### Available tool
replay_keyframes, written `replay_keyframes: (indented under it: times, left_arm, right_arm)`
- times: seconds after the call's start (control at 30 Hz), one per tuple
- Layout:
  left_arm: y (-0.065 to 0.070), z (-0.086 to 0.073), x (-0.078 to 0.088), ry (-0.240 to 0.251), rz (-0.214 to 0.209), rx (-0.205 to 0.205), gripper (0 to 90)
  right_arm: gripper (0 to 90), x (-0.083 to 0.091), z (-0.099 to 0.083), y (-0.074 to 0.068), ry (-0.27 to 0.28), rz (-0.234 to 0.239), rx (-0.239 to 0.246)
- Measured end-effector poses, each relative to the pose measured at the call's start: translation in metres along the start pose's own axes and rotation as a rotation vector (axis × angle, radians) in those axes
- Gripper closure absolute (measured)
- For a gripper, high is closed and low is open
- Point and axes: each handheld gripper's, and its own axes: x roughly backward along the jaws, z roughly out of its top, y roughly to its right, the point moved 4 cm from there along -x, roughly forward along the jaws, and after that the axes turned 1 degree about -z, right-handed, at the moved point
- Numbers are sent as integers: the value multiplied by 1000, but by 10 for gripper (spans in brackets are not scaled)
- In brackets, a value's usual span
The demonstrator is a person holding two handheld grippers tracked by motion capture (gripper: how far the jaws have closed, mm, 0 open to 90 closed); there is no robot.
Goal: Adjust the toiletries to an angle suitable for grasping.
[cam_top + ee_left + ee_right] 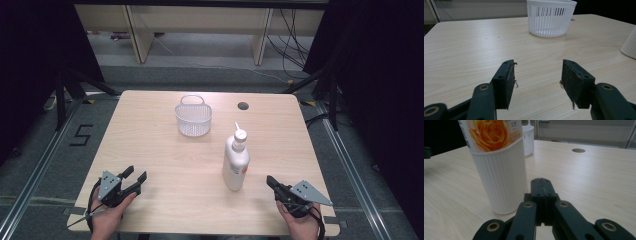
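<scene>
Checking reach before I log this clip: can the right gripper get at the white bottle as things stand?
Probably yes. The right gripper lies just right of the upright white bottle, apart from it, with bare table between. But its jaws are shut with nothing in them, so they would have to open first.

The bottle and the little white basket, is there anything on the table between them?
No. In the high view, bare wooden table lies between the bottle and the basket.
</scene>
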Motion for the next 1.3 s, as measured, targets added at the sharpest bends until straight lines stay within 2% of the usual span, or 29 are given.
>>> replay_keyframes:
  times: [0.1, 0.13, 0.17, 0.2, 0.23, 0.27, 0.3, 0.37, 0.43, 0.47, 0.57, 0.7, 0.73, 0.77, 0.8, 0.87, 0.9, 0.97, 1.03, 1.23, 1.27, 1.3]
  left_arm:
    - [0, 0, 0, 7, -4, 1, 437]
    - [0, 0, -1, 5, -5, -1, 436]
    - [0, 0, -1, 5, -5, -1, 436]
    - [0, 0, 0, 0, -4, -2, 435]
    - [0, 0, 0, 0, -4, -2, 434]
    - [0, 0, -1, 3, -8, -3, 434]
    - [0, 0, -1, 6, -10, -2, 434]
    - [0, 0, -1, 4, -10, -3, 434]
    - [0, 0, 0, -5, -4, -4, 434]
    - [0, 0, 0, -4, -5, -1, 434]
    - [0, 0, 0, 3, -11, -1, 434]
    - [1, 0, 0, -3, -7, -2, 434]
    - [1, 0, 0, -5, -8, -5, 434]
    - [1, 0, 0, -5, -8, -5, 434]
    - [2, 0, -1, -4, -8, -5, 434]
    - [2, 0, -1, -4, -9, -7, 433]
    - [2, 0, -1, -6, -9, -8, 434]
    - [2, 0, -2, 1, -13, -8, 434]
    - [2, 0, -1, 1, -13, -8, 434]
    - [2, 0, -2, 0, -14, -10, 434]
    - [2, 0, -2, -2, -15, -15, 434]
    - [2, 0, -2, -2, -15, -15, 434]
  right_arm:
    - [900, -5, 4, -4, 9, 23, 14]
    - [900, -8, 9, -10, 9, 53, 3]
    - [900, -10, 12, -12, 17, 50, -1]
    - [900, -12, 16, -13, 21, 61, 29]
    - [900, -12, 16, -13, 21, 61, 29]
    - [900, -17, 21, -20, 28, 82, 17]
    - [900, -19, 24, -21, 30, 84, 38]
    - [900, -23, 28, -26, 26, 102, 44]
    - [900, -26, 29, -29, 31, 102, 26]
    - [900, -27, 30, -29, 28, 103, 46]
    - [900, -29, 30, -31, 31, 114, 39]
    - [900, -31, 27, -33, 10, 109, 53]
    - [900, -32, 27, -35, 13, 113, 26]
    - [900, -32, 27, -33, 8, 105, 50]
    - [900, -32, 27, -33, 8, 105, 50]
    - [900, -32, 29, -32, 5, 94, 23]
    - [900, -34, 30, -30, 21, 94, 49]
    - [900, -35, 31, -29, 22, 86, 55]
    - [900, -35, 31, -30, 0, 97, 51]
    - [900, -36, 32, -32, 0, 108, 48]
    - [900, -36, 33, -32, 15, 103, 66]
    - [900, -36, 33, -34, 2, 120, 53]
